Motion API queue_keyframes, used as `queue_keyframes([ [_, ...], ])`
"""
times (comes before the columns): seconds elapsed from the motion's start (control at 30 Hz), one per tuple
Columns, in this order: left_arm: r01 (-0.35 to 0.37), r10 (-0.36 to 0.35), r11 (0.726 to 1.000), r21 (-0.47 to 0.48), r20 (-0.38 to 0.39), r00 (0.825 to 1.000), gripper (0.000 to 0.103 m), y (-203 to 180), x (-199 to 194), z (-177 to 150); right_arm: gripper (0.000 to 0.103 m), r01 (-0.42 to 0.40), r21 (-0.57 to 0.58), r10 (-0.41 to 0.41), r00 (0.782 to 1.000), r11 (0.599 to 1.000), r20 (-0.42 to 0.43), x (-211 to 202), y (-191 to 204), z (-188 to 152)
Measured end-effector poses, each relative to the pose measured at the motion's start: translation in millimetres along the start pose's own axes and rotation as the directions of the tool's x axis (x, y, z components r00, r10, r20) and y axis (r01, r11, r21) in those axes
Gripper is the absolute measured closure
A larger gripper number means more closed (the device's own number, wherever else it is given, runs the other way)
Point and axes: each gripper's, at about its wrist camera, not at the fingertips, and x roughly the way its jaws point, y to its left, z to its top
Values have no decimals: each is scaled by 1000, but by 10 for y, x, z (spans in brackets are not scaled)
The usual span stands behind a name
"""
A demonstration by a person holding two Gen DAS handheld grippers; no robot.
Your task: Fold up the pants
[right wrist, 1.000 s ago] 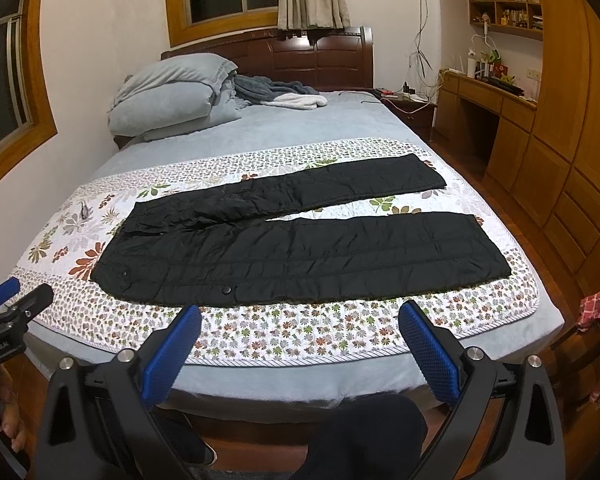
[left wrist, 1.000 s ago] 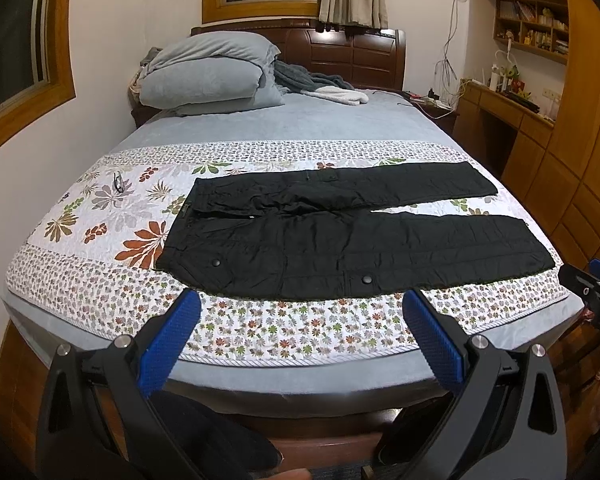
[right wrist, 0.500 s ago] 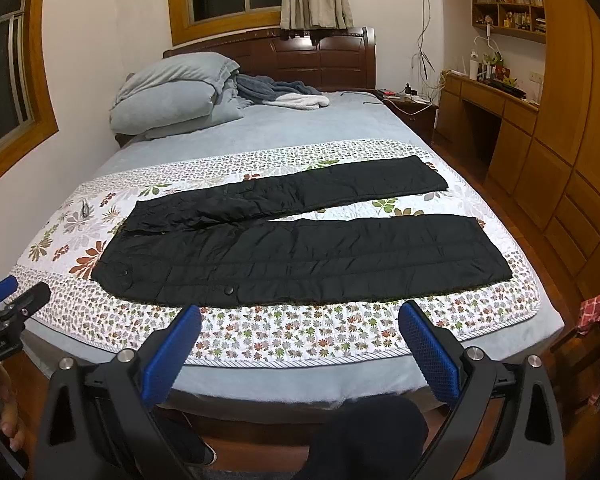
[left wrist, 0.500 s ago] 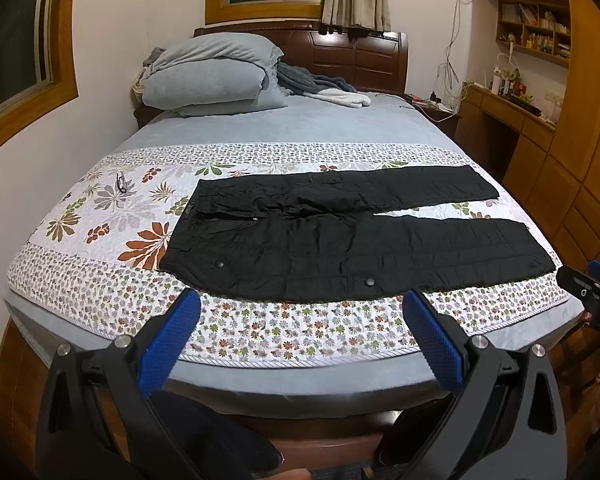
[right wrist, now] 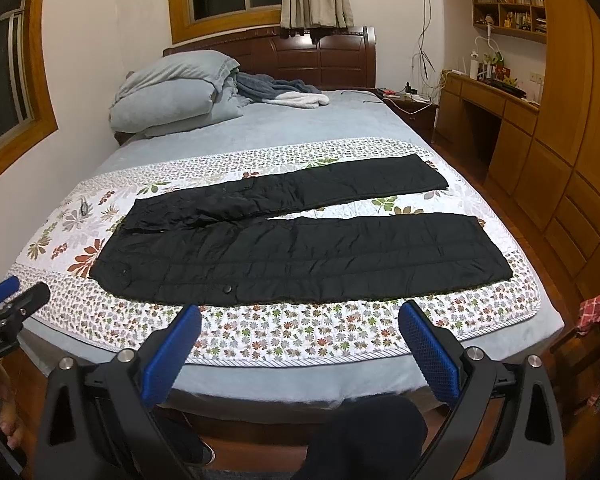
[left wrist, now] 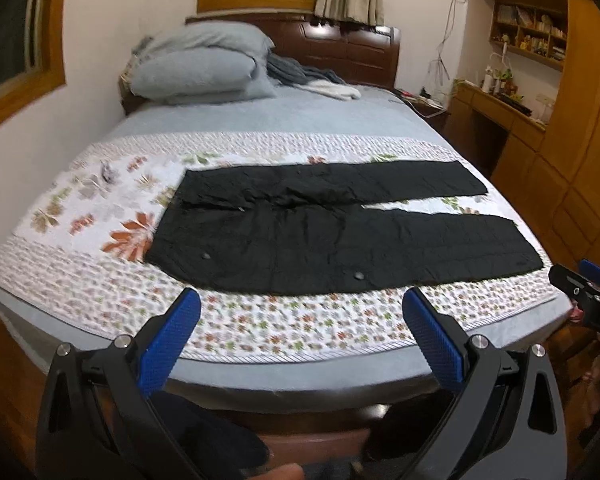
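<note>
Both cameras have come a little closer to the bed [left wrist: 300, 372] than a second ago, so the pants [left wrist: 340, 236] sit slightly higher and larger in each view; the left view is now a bit blurred. Nothing on the bed has shifted.

Black pants lie flat on the floral quilt [left wrist: 100, 288], waist toward the left, legs running to the right and spread apart in a narrow V. The near leg [right wrist: 360, 256] is close to the quilt's front border; the far leg [right wrist: 340, 184] angles away toward the headboard [right wrist: 320, 56]. Two small buttons show along the near edge.

Left gripper [left wrist: 300, 340] hangs in front of the bed's near edge, its blue fingers [left wrist: 168, 344] spread wide with nothing between them, apart from the pants. Right gripper [right wrist: 300, 344] is held the same way, fingers [right wrist: 428, 352] wide and bare, also short of the cloth. Each gripper shows at the edge of the other's view, the right one off the bed's right corner, the left one off its left corner.

Grey pillows [right wrist: 172, 92] and a crumpled blanket [right wrist: 276, 88] lie at the head of the bed. A wooden desk [right wrist: 484, 100] stands along the right wall.
</note>
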Motion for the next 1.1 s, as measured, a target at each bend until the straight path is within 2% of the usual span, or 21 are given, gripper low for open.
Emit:
queue_keyframes([
  [0.07, 11, -11, 1000, -11, -37, 999, 2, 101, 171, -6, 3, -21, -11, 21, 1000, 1000, -1, 52, -3, -1],
  [0.1, 28, -29, 999, -21, -59, 998, 2, 180, 272, -4, 3, -58, -11, 58, 998, 998, -11, 99, -18, -2],
  [0.13, 55, -58, 998, -39, -78, 995, 2, 277, 373, 1, 3, -117, 6, 118, 992, 993, -42, 205, -63, 2],
  [0.2, 157, -165, 984, -88, -93, 982, 3, 555, 586, 22, 3, -185, 50, 189, 978, 982, -89, 392, -167, 3],
  [0.23, 162, -174, 979, -121, -94, 980, 3, 743, 704, 50, 3, -214, 87, 223, 968, 973, -112, 549, -265, -1],
  [0.37, 118, -138, 962, -248, -65, 988, 3, 1461, 1073, 145, 3, -212, 149, 234, 962, 966, -144, 1017, -593, -13],
  [0.43, 90, -125, 951, -296, -103, 987, 3, 1800, 1326, 189, 3, -218, 222, 254, 956, 951, -150, 1306, -879, -40],
  [0.5, 85, -178, 919, -385, -213, 961, 3, 2107, 1649, 227, 3, -205, 288, 261, 950, 935, -170, 1578, -1152, -73],
  [0.53, 121, -240, 887, -447, -220, 946, 3, 2274, 1810, 228, 4, -209, 335, 282, 942, 919, -185, 1739, -1322, -97],
  [0.57, 143, -267, 869, -473, -208, 941, 3, 2388, 1922, 240, 4, -204, 368, 290, 937, 907, -194, 1856, -1440, -126],
  [0.63, 113, -257, 843, -525, -210, 943, 3, 2625, 2194, 233, 4, -183, 447, 302, 930, 876, -211, 2110, -1756, -205],
  [0.7, 135, -314, 790, -598, -205, 927, 3, 2776, 2407, 192, 4, -163, 502, 307, 926, 849, -219, 2305, -1987, -275],
  [0.73, 120, -330, 764, -635, -225, 917, 3, 2853, 2557, 150, 4, -155, 519, 307, 926, 840, -220, 2372, -2072, -304],
  [0.8, 63, -315, 738, -671, -261, 912, 3, 2968, 2774, 79, 4, -143, 570, 314, 925, 809, -214, 2526, -2309, -386],
  [0.87, 64, -328, 730, -681, -266, 906, 3, 3013, 2901, 68, 4, -141, 602, 324, 923, 786, -206, 2610, -2472, -462],
  [1.0, 55, -316, 715, -697, -252, 915, 3, 3040, 3066, 173, 4, -195, 670, 389, 908, 716, -152, 2685, -2768, -598],
  [1.03, 41, -305, 718, -695, -260, 916, 3, 3023, 3095, 191, 4, -206, 688, 402, 906, 696, -135, 2668, -2835, -616],
  [1.1, 28, -286, 742, -670, -278, 917, 3, 2945, 3144, 274, 4, -230, 715, 426, 898, 660, -104, 2655, -2957, -620],
])
